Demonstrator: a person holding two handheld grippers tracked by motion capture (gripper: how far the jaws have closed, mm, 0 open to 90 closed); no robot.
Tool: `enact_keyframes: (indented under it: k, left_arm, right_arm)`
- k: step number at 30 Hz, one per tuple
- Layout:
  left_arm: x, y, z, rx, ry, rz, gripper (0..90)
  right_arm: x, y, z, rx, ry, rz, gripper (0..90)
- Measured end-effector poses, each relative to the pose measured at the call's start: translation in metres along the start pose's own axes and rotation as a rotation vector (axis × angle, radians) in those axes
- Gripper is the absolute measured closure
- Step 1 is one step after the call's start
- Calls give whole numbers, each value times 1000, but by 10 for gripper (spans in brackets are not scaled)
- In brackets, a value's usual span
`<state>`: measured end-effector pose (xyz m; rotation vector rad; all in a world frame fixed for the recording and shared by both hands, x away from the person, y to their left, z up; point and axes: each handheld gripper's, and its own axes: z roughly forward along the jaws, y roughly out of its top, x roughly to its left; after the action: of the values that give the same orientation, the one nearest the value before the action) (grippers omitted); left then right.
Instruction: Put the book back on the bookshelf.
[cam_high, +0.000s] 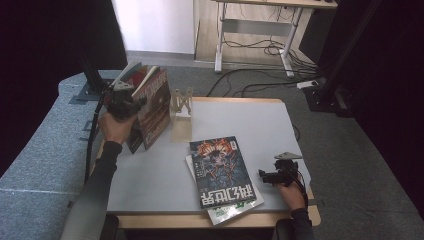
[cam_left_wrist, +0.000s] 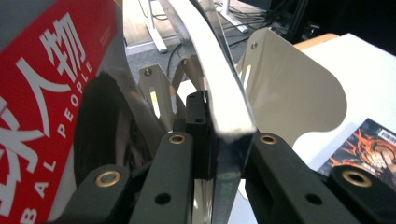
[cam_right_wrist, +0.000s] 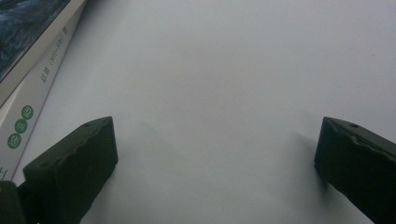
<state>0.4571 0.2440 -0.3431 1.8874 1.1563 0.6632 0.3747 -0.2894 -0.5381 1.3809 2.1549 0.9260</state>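
My left gripper (cam_high: 131, 103) is raised at the table's far left corner, shut on the edge of a glossy magazine (cam_high: 154, 107) that stands upright. In the left gripper view the jaws (cam_left_wrist: 223, 140) pinch that magazine's thin edge (cam_left_wrist: 219, 70), and a red-covered magazine (cam_left_wrist: 42, 93) leans right beside it. A beige metal bookend (cam_high: 181, 102) stands just to the right of them (cam_left_wrist: 289, 93). My right gripper (cam_high: 262, 174) rests low over the table near the front right, open with nothing between its jaws (cam_right_wrist: 215, 144).
A dark-covered magazine (cam_high: 222, 167) lies flat on another one with a white and green cover (cam_high: 232, 209) at the front centre of the white table (cam_high: 260, 125). The stack's edge (cam_right_wrist: 32, 70) lies left of my right gripper. Cables and desk legs lie on the floor beyond.
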Motion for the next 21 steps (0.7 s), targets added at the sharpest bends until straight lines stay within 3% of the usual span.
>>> enact_keyframes:
  k: [8, 13, 18, 21]
  left_arm:
    - [-4, 0, 0, 29, 4, 3, 805]
    - [-5, 0, 4, 121, 31, 26, 763]
    - [1, 0, 4, 105, -11, -42, 836]
    - [2, -1, 5, 80, -2, -41, 839]
  right_arm:
    - [0, 0, 0, 0, 0, 0, 0]
    - [0, 0, 0, 0, 0, -1, 0]
    - [0, 0, 0, 1, 0, 0, 0]
    - [0, 0, 0, 1, 0, 0, 0]
